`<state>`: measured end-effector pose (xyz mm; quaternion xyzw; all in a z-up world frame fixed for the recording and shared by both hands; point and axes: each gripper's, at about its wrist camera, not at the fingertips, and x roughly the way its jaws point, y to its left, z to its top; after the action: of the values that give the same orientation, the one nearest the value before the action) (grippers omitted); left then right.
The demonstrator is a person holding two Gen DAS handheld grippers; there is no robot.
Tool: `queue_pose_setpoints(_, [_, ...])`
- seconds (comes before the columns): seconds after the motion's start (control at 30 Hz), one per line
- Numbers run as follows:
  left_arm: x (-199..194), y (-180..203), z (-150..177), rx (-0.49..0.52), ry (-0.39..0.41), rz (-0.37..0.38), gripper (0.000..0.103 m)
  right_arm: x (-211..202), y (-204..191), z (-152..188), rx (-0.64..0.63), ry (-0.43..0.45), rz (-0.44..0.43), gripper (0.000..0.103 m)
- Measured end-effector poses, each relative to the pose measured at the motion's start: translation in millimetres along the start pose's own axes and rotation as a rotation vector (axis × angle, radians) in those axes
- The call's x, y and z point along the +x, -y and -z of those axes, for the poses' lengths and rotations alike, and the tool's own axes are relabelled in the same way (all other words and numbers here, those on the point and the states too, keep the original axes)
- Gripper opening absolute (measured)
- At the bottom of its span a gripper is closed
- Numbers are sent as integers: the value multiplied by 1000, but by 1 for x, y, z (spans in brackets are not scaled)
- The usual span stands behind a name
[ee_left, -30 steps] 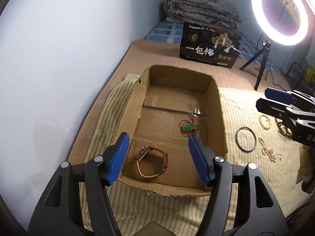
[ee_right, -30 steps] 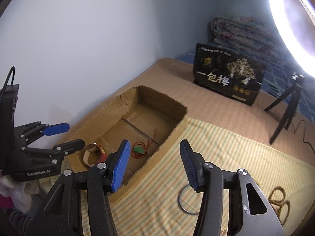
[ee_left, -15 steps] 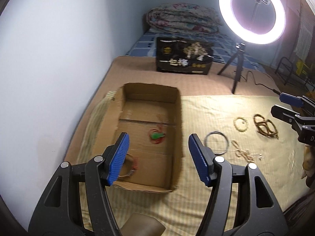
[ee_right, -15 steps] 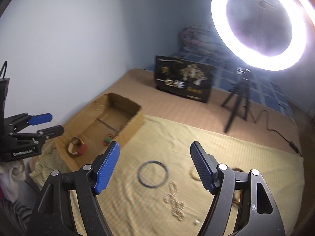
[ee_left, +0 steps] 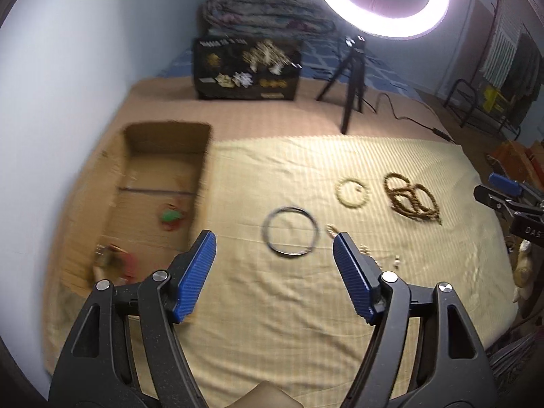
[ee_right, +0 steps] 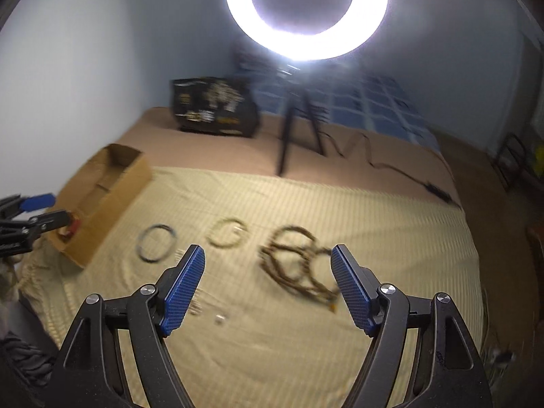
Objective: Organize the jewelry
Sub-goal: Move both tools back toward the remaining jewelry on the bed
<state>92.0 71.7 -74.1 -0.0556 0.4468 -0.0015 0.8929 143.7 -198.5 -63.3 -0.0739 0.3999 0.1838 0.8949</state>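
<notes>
The left claw (ee_left: 274, 248) is spread wide and holds nothing; it hangs above the striped cloth (ee_left: 272, 306) on the bed. Just ahead of it, between its blue pads (ee_left: 195, 273), lies the dark bangle (ee_left: 291, 231), flat on the cloth. Ahead and to its right sit the pale bead bracelet (ee_left: 352, 192) and, further right, the tangle of brown beads (ee_left: 411, 199). A small pale chain (ee_left: 365, 250) lies partly hidden behind its right finger. To its left stands the open box (ee_left: 159, 204), with a green pendant (ee_left: 170, 217) on red cord and a blurred reddish piece (ee_left: 115, 261) inside.

The right claw (ee_right: 268, 280) is also spread and empty, above the same cloth. The brown beads (ee_right: 299, 265) lie just ahead of it, between its fingers and nearer the right one. The bead bracelet (ee_right: 227, 233) is ahead to its left, the bangle (ee_right: 156, 243) further left, the box (ee_right: 102, 197) beyond that. Small pale pieces (ee_right: 219, 318) lie below, near its left finger.

Far ahead of both claws a ring light (ee_right: 306, 10) on a tripod (ee_left: 348, 78) glares beside a black bag (ee_left: 248, 68).
</notes>
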Motion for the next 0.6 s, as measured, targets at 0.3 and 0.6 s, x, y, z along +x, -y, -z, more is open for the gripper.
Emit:
queue_pose_setpoints(0.3, [55,16,19,-52,-65,12,79,25,50,35,100,-65,54,77])
queue_pose_setpoints(0.6, [96,21,26,-34,-91,-35,79,60,61,53,151,-107,60,77])
